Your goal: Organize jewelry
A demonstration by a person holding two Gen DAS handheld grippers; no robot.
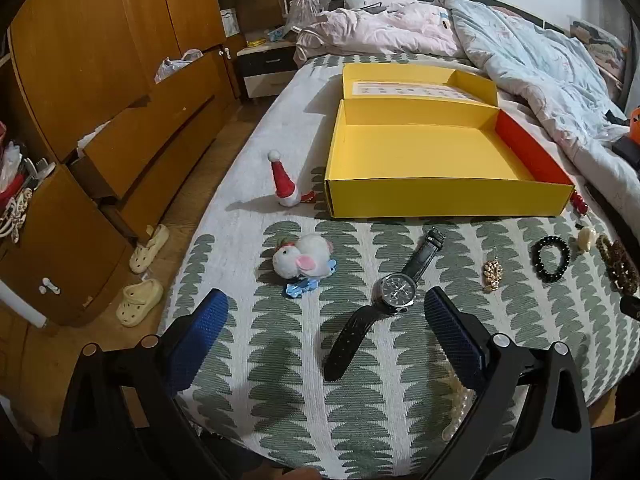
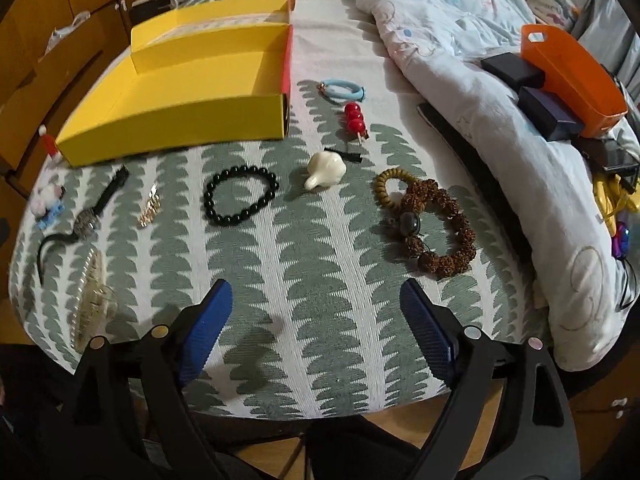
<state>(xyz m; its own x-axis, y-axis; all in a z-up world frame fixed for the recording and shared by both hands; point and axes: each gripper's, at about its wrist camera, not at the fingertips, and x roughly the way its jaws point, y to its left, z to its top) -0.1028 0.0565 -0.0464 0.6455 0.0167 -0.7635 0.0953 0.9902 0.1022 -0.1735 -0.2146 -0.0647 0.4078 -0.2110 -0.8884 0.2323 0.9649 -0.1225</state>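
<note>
The left gripper (image 1: pixel 326 320) stands with jaws apart above the watch (image 1: pixel 396 290), nothing between the pads; the right gripper (image 2: pixel 316 316) is also released and empty, near the brown bead bracelet (image 2: pixel 438 226). The yellow box (image 1: pixel 420 152) lies open and empty beyond the jewelry on the bedspread (image 2: pixel 320 240). The risk I judge — the soft cloth may be pinched together with a strap; the black bead bracelet (image 2: pixel 240 195) could roll away.
</note>
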